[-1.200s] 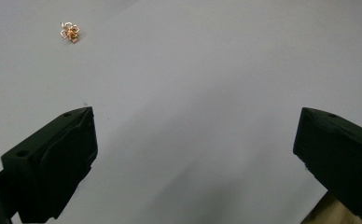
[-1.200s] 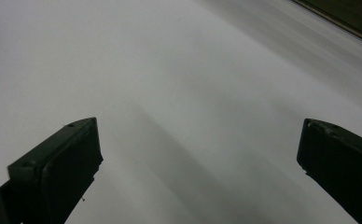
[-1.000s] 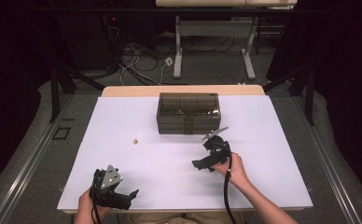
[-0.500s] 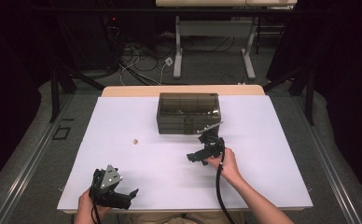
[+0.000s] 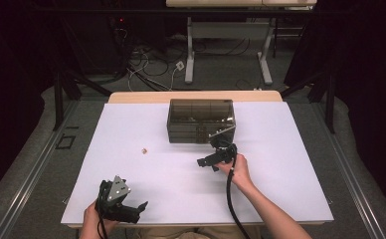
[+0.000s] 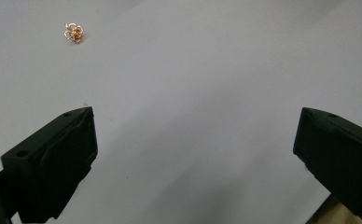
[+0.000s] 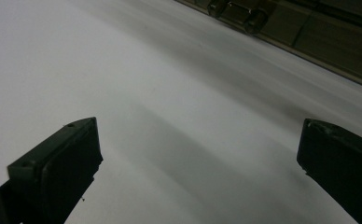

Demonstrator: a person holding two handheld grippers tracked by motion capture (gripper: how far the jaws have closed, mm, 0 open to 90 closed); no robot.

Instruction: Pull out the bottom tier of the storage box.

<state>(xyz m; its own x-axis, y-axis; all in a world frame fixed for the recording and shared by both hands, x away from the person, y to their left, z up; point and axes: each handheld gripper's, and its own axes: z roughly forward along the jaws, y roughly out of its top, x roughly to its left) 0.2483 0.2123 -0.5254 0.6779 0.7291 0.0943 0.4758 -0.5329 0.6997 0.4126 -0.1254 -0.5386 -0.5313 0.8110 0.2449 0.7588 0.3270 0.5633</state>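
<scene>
A small gold flower-shaped trinket [image 5: 144, 149] lies on the white table [image 5: 280, 169], left of centre; it also sits at the upper left of the left gripper view [image 6: 73, 32]. My left gripper [image 5: 139, 211] rests near the front left edge, and its jaws stand wide open over bare table [image 6: 195, 126]. My right gripper [image 5: 206, 164] hovers just in front of a dark see-through box [image 5: 201, 119], pointing left. Its jaws are also wide open with nothing between them [image 7: 198, 135]. The box's lower edge [image 7: 281, 28] crosses the top right of the right gripper view.
The box stands at the back centre of the table. A wooden strip [image 5: 191, 96] runs along the table's far edge. Beyond it are desk legs [image 5: 191, 55] and cables [image 5: 146, 64] on the floor. A black cable [image 5: 231, 199] trails from the right gripper.
My right gripper has moved a little away from the person, toward the box's front. The left gripper and the trinket have stayed put.
</scene>
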